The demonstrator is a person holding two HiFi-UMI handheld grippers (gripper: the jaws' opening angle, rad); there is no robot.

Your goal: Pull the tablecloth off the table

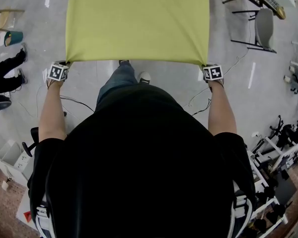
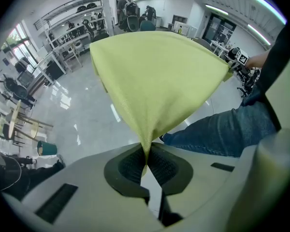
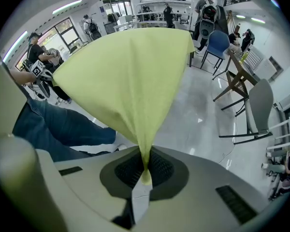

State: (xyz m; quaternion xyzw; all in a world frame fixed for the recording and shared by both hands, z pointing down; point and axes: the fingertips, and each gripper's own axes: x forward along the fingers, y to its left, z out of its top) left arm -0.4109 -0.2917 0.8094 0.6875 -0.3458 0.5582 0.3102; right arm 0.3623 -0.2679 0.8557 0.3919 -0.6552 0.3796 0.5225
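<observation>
Head view takes in the whole yellow-green tablecloth [image 1: 137, 21], spread taut ahead of the person above the floor. Its near edge runs side to side between the left gripper [image 1: 64, 64] and the right gripper [image 1: 206, 66], and the sheet reaches away from the body. Only the gripper views show the grip itself: each pair of jaws is closed tight on a near corner, with fabric fanning out from the pads. The right gripper view also catches chairs [image 3: 253, 108].

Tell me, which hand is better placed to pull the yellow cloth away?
Neither: left gripper and right gripper each clamp a near corner of the tablecloth, level; probably pull with both.
</observation>
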